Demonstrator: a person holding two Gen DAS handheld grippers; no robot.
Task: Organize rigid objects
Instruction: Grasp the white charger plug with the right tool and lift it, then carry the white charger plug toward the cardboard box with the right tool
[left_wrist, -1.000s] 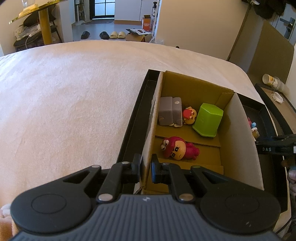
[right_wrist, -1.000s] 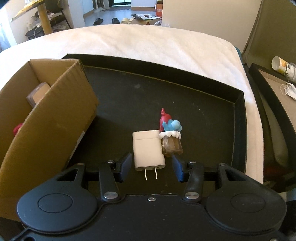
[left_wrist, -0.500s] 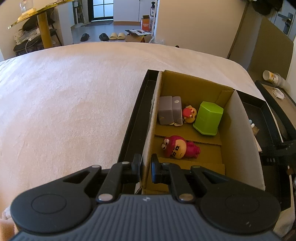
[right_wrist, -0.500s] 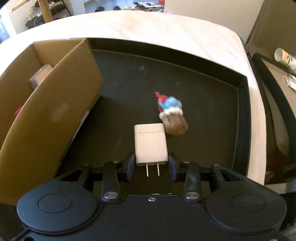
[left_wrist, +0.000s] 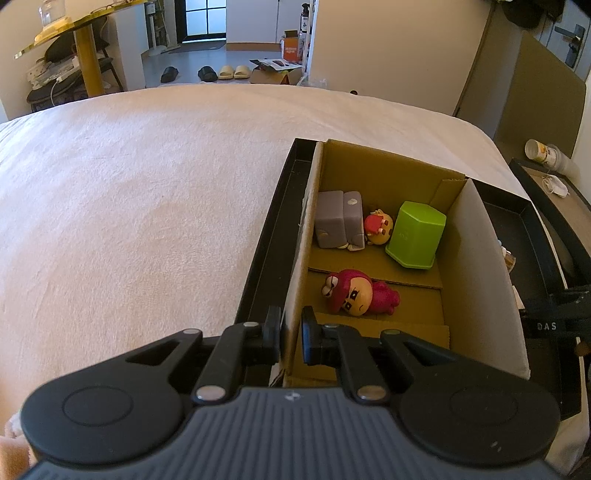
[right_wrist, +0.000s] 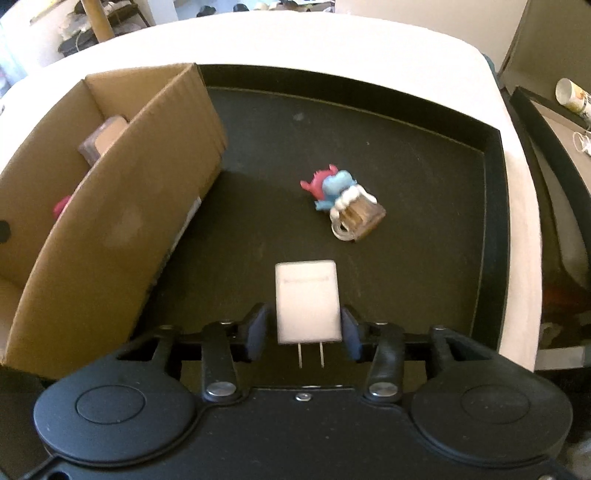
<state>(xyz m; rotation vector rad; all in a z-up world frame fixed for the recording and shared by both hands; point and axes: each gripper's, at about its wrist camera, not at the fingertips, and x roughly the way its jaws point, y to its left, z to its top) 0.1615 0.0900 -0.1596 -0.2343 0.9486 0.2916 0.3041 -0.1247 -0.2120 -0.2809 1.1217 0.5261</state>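
While its jaws pinch the sides of the white charger (right_wrist: 307, 301), prongs pointing back toward the camera, the right gripper (right_wrist: 304, 330) holds it clear above the black tray (right_wrist: 406, 122). The left gripper (left_wrist: 291, 338) is clamped on the near wall of the cardboard box (left_wrist: 484, 280), just as a second ago. Since then the charger has been lifted off the tray floor and drawn away from the blue-and-red figurine (right_wrist: 345, 205), which now lies tipped over, well apart from it.
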